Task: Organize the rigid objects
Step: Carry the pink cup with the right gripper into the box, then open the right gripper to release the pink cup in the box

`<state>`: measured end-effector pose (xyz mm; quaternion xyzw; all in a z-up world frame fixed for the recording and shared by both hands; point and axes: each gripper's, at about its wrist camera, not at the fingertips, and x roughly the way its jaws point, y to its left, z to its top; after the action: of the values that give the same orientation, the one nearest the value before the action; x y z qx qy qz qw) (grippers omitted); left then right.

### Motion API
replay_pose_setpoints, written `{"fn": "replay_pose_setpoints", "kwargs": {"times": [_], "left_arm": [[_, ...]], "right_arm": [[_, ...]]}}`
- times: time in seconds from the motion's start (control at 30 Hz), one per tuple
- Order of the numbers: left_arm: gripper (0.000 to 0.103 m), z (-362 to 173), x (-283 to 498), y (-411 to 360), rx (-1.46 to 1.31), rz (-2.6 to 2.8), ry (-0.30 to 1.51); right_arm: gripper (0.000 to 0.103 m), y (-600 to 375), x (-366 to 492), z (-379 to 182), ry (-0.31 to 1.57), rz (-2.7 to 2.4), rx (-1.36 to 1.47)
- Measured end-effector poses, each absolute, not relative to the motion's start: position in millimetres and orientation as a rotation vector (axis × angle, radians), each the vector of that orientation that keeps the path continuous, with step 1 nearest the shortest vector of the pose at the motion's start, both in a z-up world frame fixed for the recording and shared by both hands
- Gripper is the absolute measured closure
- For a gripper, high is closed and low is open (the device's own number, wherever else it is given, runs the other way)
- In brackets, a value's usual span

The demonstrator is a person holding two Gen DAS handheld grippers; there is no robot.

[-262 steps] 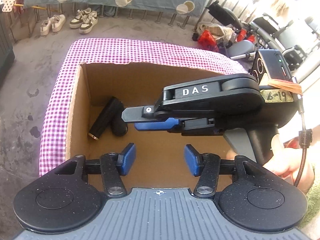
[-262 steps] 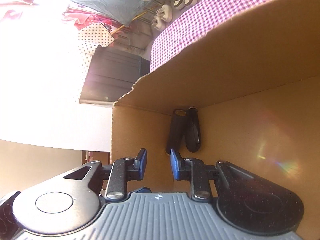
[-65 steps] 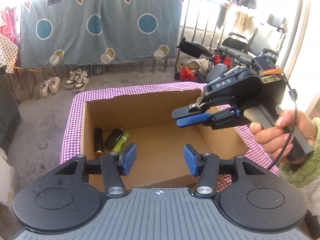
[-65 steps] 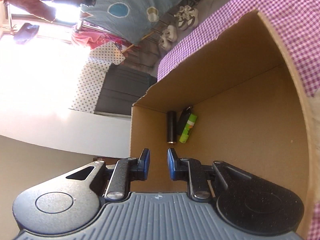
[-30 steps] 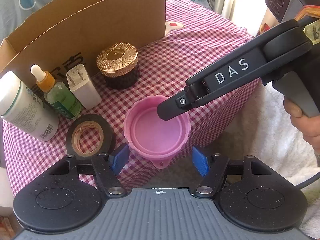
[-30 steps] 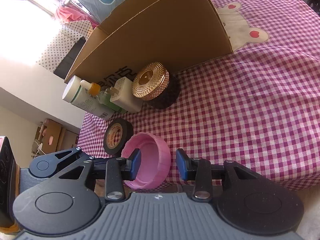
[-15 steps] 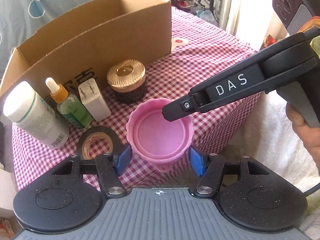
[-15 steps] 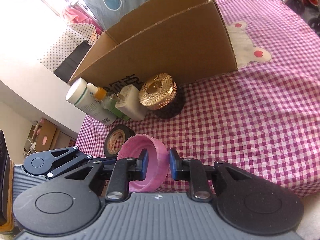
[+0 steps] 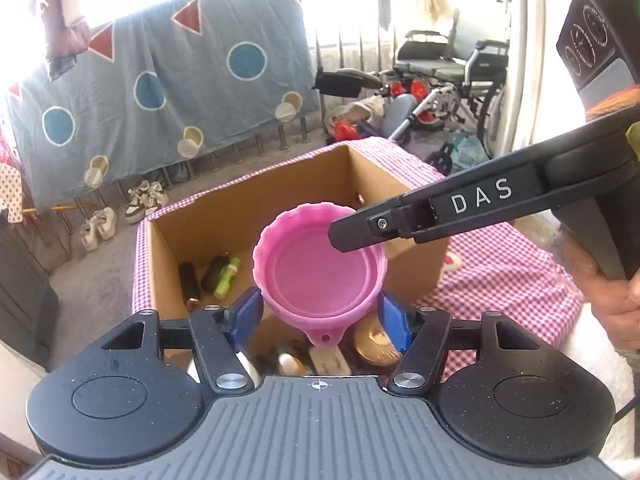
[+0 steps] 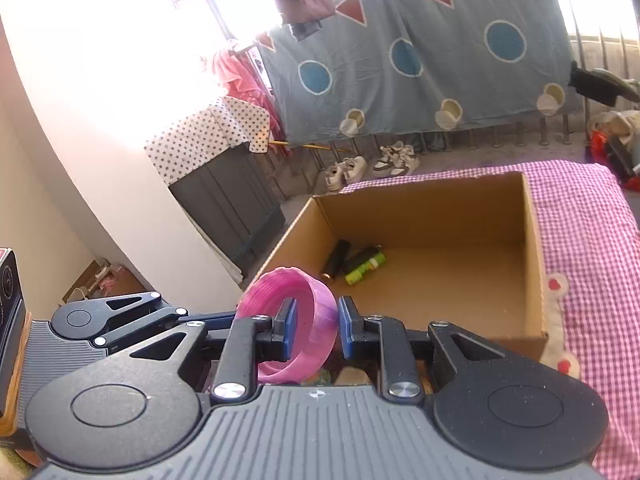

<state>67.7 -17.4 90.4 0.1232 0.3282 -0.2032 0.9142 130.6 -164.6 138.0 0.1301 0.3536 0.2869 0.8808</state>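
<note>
A pink collapsible funnel hangs in the air in front of the open cardboard box. My left gripper is shut on its lower sides. My right gripper pinches the funnel's rim; it also shows in the left wrist view coming in from the right. Inside the box lie a black cylinder, a dark object and a green tube in the far left corner.
The box stands on a pink checked tablecloth. Below the funnel sit a gold-lidded jar, a white plug and a dropper bottle. Shoes, a hung blue sheet and a wheelchair stand beyond the table.
Both grippers have lifted the pink funnel off the table, up to the level of the box's opening. The view has tilted up from the tabletop items to the box interior.
</note>
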Motion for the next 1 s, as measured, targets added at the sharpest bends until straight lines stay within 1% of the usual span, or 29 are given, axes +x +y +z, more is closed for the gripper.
{"fn": "replay_pose_setpoints", "kwargs": {"times": [0.07, 0.17, 0.3, 0.4, 0.57, 0.73, 1.0], "left_arm": [[0.039, 95.2, 83.2, -7.0, 0.237, -0.391, 0.68], [0.038, 92.8, 111.3, 4.1, 0.217, -0.351, 0.732], [0.038, 74.8, 146.4, 18.2, 0.194, -0.325, 0.823], [0.038, 57.6, 165.3, 24.7, 0.185, -0.316, 0.885], [0.038, 44.1, 176.7, 28.4, 0.225, -0.312, 0.919], [0.034, 40.1, 178.4, 28.4, 0.268, -0.311, 0.923], [0.033, 44.5, 178.8, 34.4, 0.27, -0.31, 0.902]], "right_arm": [[0.079, -151.8, 160.1, 137.1, 0.79, 0.635, 0.3], [0.079, -140.9, 210.4, 119.0, 0.916, 0.688, 0.383], [0.079, -126.4, 263.5, 84.8, 1.071, 0.714, 0.454], [0.079, -117.0, 285.6, 60.1, 1.153, 0.709, 0.472], [0.081, -110.8, 308.6, 29.8, 1.249, 0.709, 0.509], [0.083, -106.7, 321.2, 8.0, 1.316, 0.717, 0.551], [0.084, -99.4, 325.8, -6.7, 1.362, 0.713, 0.572]]}}
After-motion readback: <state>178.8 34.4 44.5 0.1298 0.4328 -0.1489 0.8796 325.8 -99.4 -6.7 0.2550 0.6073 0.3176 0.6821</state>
